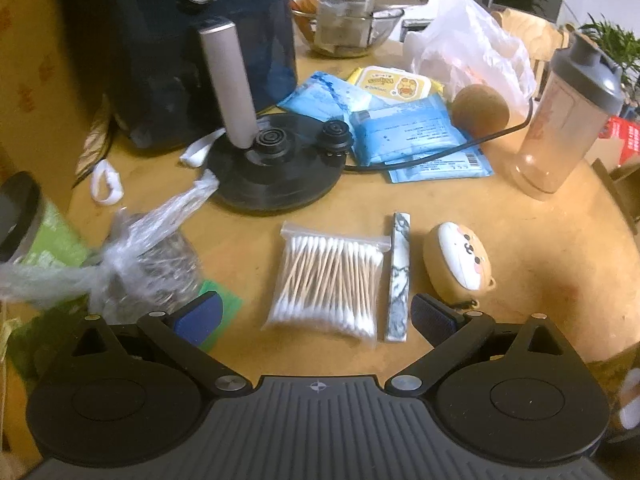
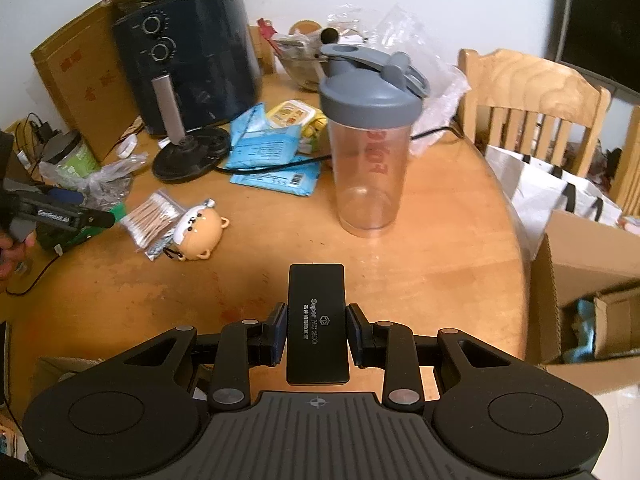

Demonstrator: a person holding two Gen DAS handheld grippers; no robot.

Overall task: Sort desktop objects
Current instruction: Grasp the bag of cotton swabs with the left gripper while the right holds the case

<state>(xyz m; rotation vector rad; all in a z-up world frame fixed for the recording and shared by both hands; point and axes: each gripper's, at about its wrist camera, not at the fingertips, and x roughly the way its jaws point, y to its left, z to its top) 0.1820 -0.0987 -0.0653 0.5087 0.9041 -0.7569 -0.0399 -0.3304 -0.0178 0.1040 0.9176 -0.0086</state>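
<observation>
Between the right gripper's (image 2: 316, 334) pads sits a black box (image 2: 317, 322), clamped; left gripper (image 1: 316, 314) spread wide above the cotton swab bag (image 1: 328, 280), apart from it.

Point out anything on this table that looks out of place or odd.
The kettle base sits bare beside the air fryer, with no kettle on it, and its cord trails over the blue packets. Nothing looks spilled or broken.
</observation>
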